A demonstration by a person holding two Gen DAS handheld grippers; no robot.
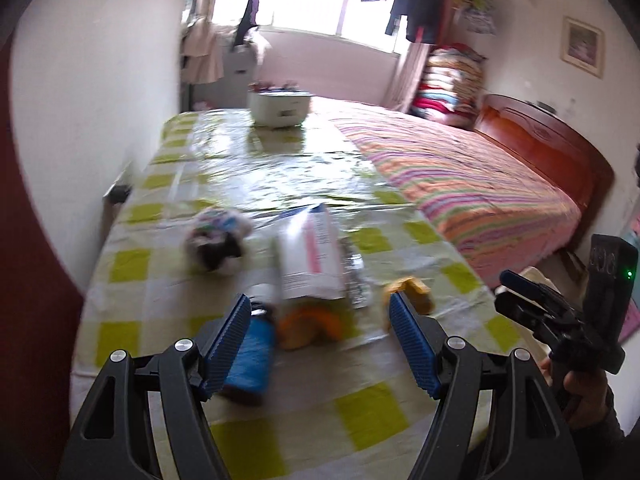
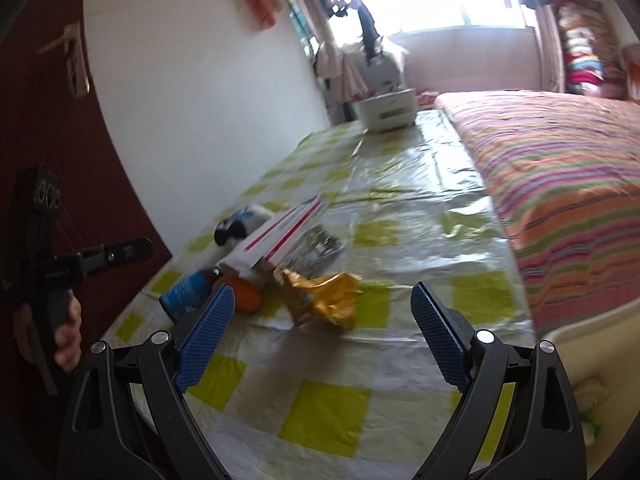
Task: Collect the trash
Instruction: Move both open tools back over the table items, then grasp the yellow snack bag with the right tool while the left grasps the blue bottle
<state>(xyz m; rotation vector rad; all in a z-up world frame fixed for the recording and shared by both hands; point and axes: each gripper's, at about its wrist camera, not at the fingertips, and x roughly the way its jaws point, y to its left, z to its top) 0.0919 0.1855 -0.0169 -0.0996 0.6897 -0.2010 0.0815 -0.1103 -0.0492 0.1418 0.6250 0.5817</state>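
None of the trash appeared to have been collected. The whole cluster lay on the table (image 1: 168,344), which was covered with a yellow-checked cloth under clear plastic. A blue can (image 1: 250,356) lay on its side at the near end, just beside an orange wrapper (image 1: 308,322); a white and pink paper packet (image 1: 310,256) leaned over both; a crumpled gold wrapper (image 2: 324,300) was seen to their right; and a balled black-and-white piece (image 1: 216,242) sat a little apart toward the wall. Something silvery beside the packet was too blurred to be named.

The left hand-held gripper (image 1: 320,320) was held wide open above the near pieces, with nothing gripped. The right hand-held gripper (image 2: 322,318) was likewise spread wide and empty, aimed at the gold wrapper. No pad was seen touching anything.

A white pot (image 1: 279,106) stood at the far end of the table; whether it was meant as the bin could not be told. By this judgement, every pick and every drop remained to be done.
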